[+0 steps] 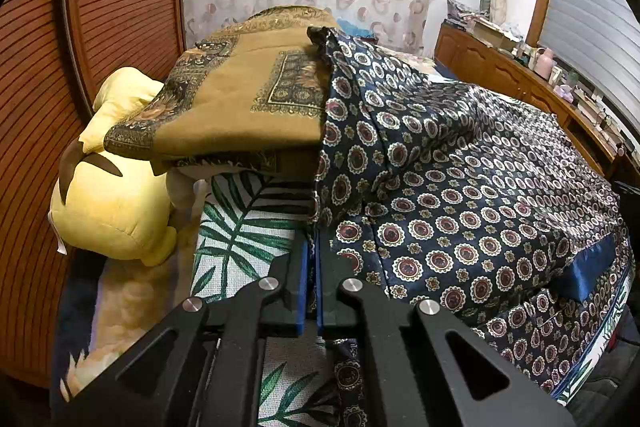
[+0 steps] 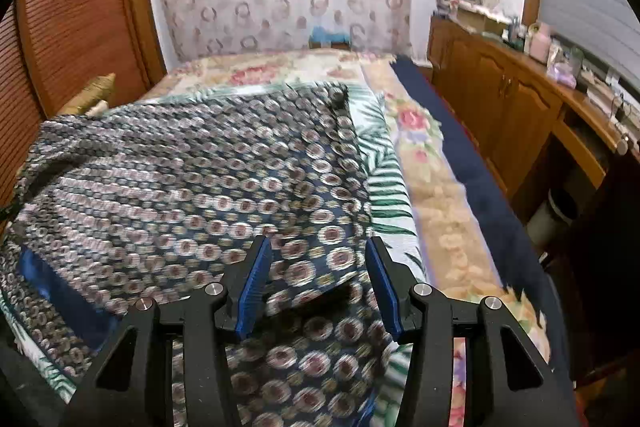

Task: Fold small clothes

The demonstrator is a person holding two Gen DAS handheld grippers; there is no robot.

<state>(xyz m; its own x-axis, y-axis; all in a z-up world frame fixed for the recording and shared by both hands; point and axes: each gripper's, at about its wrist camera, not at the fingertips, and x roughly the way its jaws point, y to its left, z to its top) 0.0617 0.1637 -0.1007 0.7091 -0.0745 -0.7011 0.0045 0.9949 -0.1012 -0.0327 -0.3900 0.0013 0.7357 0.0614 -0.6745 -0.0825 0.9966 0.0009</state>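
Your left hand-held gripper (image 1: pixel 313 247) clamped on the navy medallion-print garment's (image 1: pixel 460 195) edge, right hand-held gripper (image 2: pixel 318 283) apart above it on the bed (image 2: pixel 436 195).

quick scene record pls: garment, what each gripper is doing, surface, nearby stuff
garment: navy medallion-print garment, spread over the bed, one edge lifted
left gripper: jaws shut on the garment's edge, fabric hanging from them
right gripper: jaws open above the garment, nothing gripped; view motion-blurred
surface: palm-leaf print cloth on a floral bedspread
nearby: folded mustard patterned blanket, yellow plush toy, wooden cabinet alongside the bed
fold state: unfinished
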